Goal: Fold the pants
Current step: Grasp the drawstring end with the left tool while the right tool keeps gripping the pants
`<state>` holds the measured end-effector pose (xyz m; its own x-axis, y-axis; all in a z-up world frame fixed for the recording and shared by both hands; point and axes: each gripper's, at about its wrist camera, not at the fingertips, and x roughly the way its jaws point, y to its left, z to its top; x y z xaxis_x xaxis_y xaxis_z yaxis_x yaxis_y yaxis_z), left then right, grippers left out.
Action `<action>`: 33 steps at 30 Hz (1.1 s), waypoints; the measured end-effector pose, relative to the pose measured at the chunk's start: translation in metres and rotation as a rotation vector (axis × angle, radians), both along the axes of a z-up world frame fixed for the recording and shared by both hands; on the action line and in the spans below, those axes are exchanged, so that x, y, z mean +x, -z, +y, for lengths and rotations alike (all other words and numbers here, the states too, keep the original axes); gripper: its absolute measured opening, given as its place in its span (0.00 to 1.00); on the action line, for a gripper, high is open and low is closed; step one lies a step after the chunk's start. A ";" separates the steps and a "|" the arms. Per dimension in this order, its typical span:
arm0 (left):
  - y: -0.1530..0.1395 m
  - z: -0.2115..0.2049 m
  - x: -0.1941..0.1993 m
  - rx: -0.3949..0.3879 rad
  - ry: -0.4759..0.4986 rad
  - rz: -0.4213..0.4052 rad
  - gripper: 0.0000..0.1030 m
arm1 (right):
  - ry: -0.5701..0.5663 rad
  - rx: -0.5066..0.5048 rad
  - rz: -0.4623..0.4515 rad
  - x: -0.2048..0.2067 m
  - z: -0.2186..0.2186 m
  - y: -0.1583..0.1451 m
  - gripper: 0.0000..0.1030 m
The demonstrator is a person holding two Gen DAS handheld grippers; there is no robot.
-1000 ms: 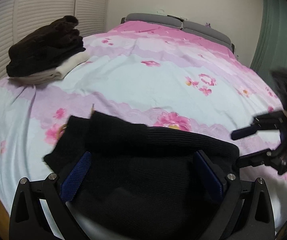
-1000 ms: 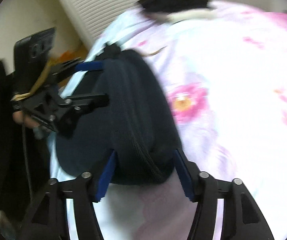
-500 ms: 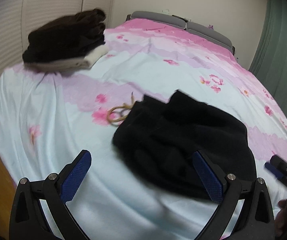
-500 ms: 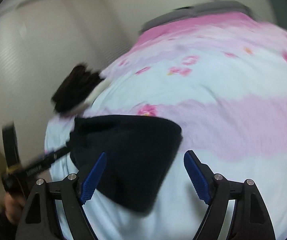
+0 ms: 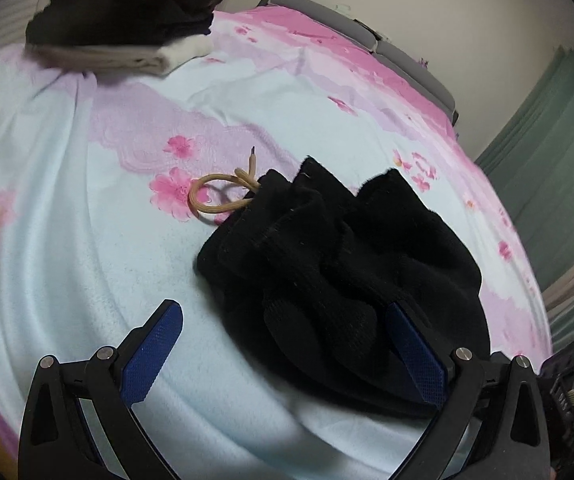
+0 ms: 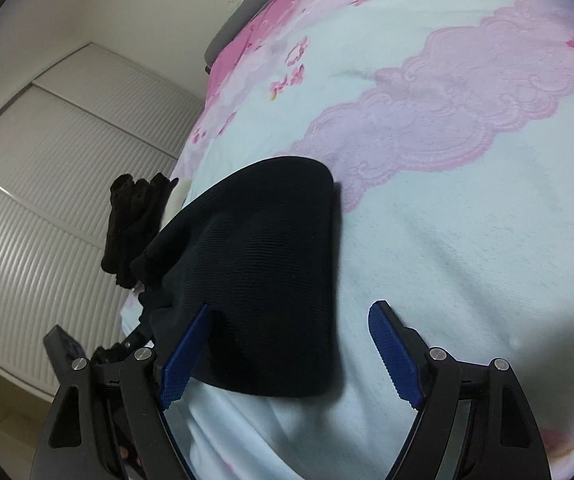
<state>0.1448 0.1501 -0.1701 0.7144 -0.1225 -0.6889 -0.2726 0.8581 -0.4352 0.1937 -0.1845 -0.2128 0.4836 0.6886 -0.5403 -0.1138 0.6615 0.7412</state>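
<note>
- The black pants (image 5: 339, 264) are seen as a thick, folded bundle lying on the bed (image 5: 67, 240), at centre right in the left wrist view and at lower centre in the right wrist view (image 6: 255, 280).
- The fabric appears to be a plush knit; it is judged soft, limp and light, likely to slump and unfold if lifted by one layer only.
- A tan drawstring (image 5: 215, 196) is looped out of the waistband at the upper left edge of the bundle; it is best not used as a hold.
- A hold is judged best taken on the rounded folded edge, with all layers pinched together, or under two opposite sides.
- The left gripper (image 5: 283, 356) is spread wide and holds nothing; its right pad lies against the bundle's near edge.
- The right gripper (image 6: 291, 354) is likewise spread wide and empty, with the bundle's near end between its pads.
- A stack of folded clothes (image 5: 127, 16) is seen at upper left, well apart from the pants.
</note>
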 end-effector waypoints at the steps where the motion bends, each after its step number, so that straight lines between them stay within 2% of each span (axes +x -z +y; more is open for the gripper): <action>1: 0.001 0.000 0.001 -0.001 0.004 -0.004 1.00 | -0.003 0.006 0.001 0.001 0.001 0.000 0.79; 5: 0.004 0.001 0.005 -0.010 0.017 -0.005 1.00 | 0.007 0.052 0.010 0.003 0.003 0.007 0.80; 9: 0.014 0.010 0.014 -0.089 0.011 0.007 1.00 | 0.002 0.073 0.005 0.005 0.009 0.010 0.81; 13: 0.018 0.012 0.022 -0.124 0.019 -0.002 1.00 | -0.021 0.096 0.006 0.011 0.018 0.012 0.81; 18: 0.028 0.017 0.033 -0.220 0.011 -0.012 1.00 | -0.035 0.116 0.015 0.019 0.025 0.017 0.83; 22: 0.029 0.018 0.038 -0.260 0.007 -0.025 0.99 | -0.048 0.139 0.038 0.027 0.032 0.021 0.83; 23: 0.028 0.018 0.038 -0.263 0.009 -0.032 0.95 | -0.049 0.148 0.047 0.028 0.033 0.023 0.83; 24: 0.026 0.017 0.037 -0.276 0.020 -0.045 0.81 | -0.048 0.153 0.056 0.030 0.033 0.024 0.80; 25: 0.024 0.017 0.037 -0.285 0.027 -0.051 0.72 | -0.049 0.152 0.063 0.031 0.034 0.024 0.77; 27: 0.020 0.018 0.032 -0.294 0.024 -0.067 0.63 | -0.055 0.153 0.063 0.030 0.032 0.023 0.62; 29: 0.016 0.019 0.027 -0.298 0.028 -0.077 0.58 | -0.058 0.169 0.058 0.027 0.030 0.019 0.54; 31: 0.013 0.019 0.024 -0.302 0.028 -0.078 0.51 | -0.067 0.160 0.038 0.024 0.030 0.011 0.50; 33: 0.010 0.021 0.020 -0.304 0.031 -0.086 0.49 | -0.075 0.135 0.010 0.020 0.034 0.002 0.48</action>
<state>0.1652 0.1706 -0.1803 0.7612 -0.3358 -0.5548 -0.1997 0.6925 -0.6932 0.2139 -0.1508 -0.2150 0.4226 0.7894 -0.4452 -0.1514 0.5458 0.8241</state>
